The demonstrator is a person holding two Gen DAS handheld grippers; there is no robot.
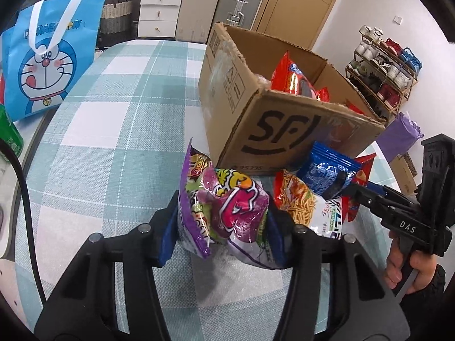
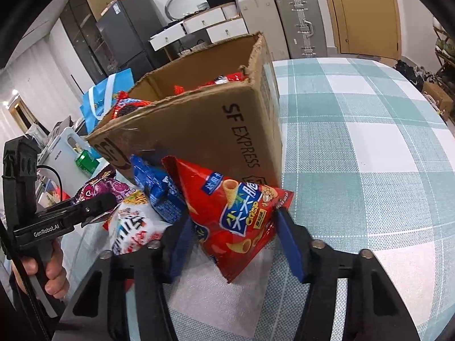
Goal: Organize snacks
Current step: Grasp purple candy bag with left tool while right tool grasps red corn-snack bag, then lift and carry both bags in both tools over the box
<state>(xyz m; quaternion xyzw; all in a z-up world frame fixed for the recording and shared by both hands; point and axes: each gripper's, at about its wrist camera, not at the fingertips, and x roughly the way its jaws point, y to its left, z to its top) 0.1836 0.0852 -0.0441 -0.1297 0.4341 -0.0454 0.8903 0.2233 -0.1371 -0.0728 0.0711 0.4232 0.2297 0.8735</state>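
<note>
My left gripper (image 1: 224, 227) is shut on a purple snack bag (image 1: 227, 207) and holds it above the checked tablecloth, in front of the open SF cardboard box (image 1: 284, 130). My right gripper (image 2: 233, 227) is shut on a red snack bag (image 2: 236, 213) beside the box (image 2: 204, 130). A blue bag (image 1: 327, 173) and a white-and-orange stick-snack bag (image 1: 307, 207) lie between the grippers at the foot of the box; they also show in the right wrist view, the blue bag (image 2: 159, 190) and the white bag (image 2: 136, 227). Red bags (image 1: 295, 76) sit inside the box.
A blue Doraemon bag (image 1: 48, 65) stands at the table's far left, with a green pack (image 1: 10, 139) near it. The checked tablecloth (image 2: 369, 153) spreads to the right of the box. Drawers, suitcases, a door and a shoe rack (image 1: 384, 68) stand behind.
</note>
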